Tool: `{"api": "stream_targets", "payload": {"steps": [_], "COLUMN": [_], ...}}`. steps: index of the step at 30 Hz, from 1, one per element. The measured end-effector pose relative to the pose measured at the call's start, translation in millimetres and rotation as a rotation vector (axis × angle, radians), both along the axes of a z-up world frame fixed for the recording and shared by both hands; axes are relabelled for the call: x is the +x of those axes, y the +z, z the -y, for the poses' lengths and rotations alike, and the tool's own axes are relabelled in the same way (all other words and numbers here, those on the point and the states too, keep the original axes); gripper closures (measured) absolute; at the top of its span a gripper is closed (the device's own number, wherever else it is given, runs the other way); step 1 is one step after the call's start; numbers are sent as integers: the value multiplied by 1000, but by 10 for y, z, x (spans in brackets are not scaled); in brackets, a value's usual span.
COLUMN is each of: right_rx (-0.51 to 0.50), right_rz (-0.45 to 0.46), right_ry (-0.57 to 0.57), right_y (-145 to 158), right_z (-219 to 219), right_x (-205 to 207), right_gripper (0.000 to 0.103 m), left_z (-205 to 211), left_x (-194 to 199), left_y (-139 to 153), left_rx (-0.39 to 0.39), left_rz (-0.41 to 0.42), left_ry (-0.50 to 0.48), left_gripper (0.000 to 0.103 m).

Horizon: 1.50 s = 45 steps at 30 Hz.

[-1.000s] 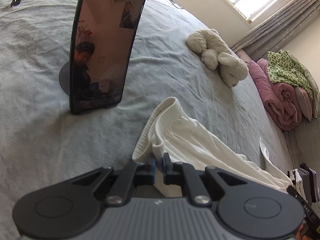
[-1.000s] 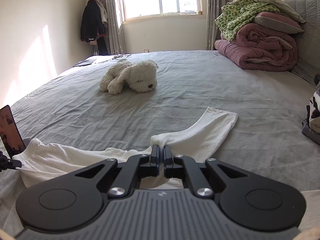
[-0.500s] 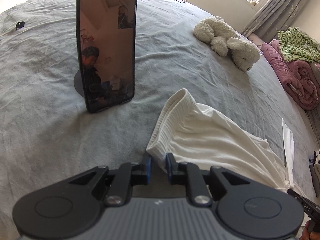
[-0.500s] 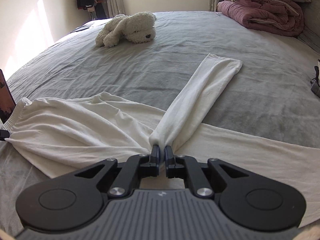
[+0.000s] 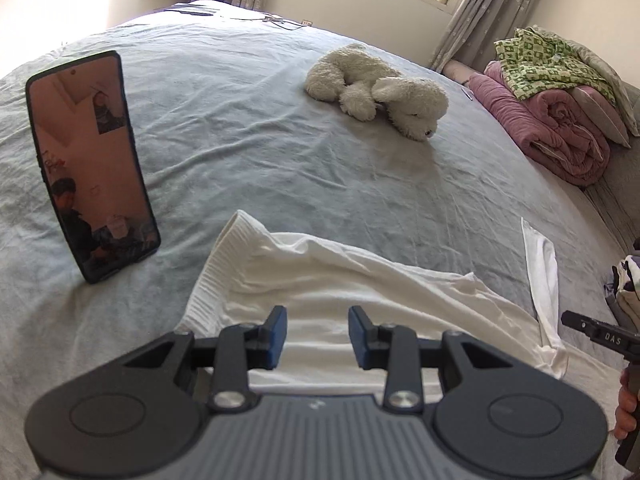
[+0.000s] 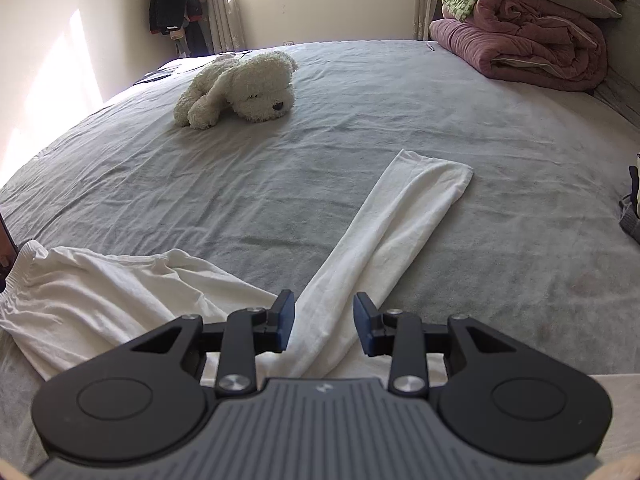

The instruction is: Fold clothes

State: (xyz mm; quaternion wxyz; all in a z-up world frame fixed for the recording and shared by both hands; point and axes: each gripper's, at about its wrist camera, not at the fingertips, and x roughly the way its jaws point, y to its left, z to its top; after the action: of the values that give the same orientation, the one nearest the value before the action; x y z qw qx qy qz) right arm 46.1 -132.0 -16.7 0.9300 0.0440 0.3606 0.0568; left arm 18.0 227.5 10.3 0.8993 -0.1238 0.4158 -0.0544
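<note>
The white garment (image 5: 360, 292) lies spread on the grey bed (image 5: 248, 152), its ribbed hem toward the phone (image 5: 90, 164) at ten o'clock; the left hand-held gripper (image 5: 318, 338) hangs over it, jaws opening, pads off the cloth; the right hand-held gripper (image 6: 325, 328) is likewise opening, released above the sleeve (image 6: 400, 216) running to one o'clock; a plush dog (image 6: 240, 88) lies at eleven o'clock.

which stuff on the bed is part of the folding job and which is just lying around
Part of the job:
- white garment, spread on the bed, one leg stretched out
- left tool, jaws opening, not gripping it
- right tool, jaws opening, the leg between them

Just lying about:
- plush dog
- propped phone
- rolled pink quilt
- green patterned blanket
</note>
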Motion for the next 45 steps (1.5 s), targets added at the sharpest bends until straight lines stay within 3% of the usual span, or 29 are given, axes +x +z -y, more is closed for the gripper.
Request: {"api": "stream_targets", "payload": {"steps": [13,23,25,26,27,28,45], "right_rx": [58,11,-29,-51,-75,-78,32], "right_rz": [-48,-96,-87,-84,-82,-81,42], "right_ry": [-14,-31,-25,-25,-26,-29,-164], "right_y": [-77,-327,-332,-332,-334,-325,392], "right_z": [225,274,244,237,236,258,1112], "right_x": [925,1349,1355,1358,1363,1360,426], "right_gripper": [66,67,73,82,99,102,103], "left_z": [938,1081,1110,1125,1144,1163,1555], "left_x": [276,353,363,362,361,358,209], "left_y": [-358,-409,-408,-406,-403,-398,-334], "left_rx": [-152,-165,-163,-162,-162,-161,-99], "left_rz": [-122,-136,-136,-136,-135,-134,-124], "left_ry": [-278,-317,-325,-329,-336,-344,-476], "left_gripper": [71,71,71,71,71,71,71]}}
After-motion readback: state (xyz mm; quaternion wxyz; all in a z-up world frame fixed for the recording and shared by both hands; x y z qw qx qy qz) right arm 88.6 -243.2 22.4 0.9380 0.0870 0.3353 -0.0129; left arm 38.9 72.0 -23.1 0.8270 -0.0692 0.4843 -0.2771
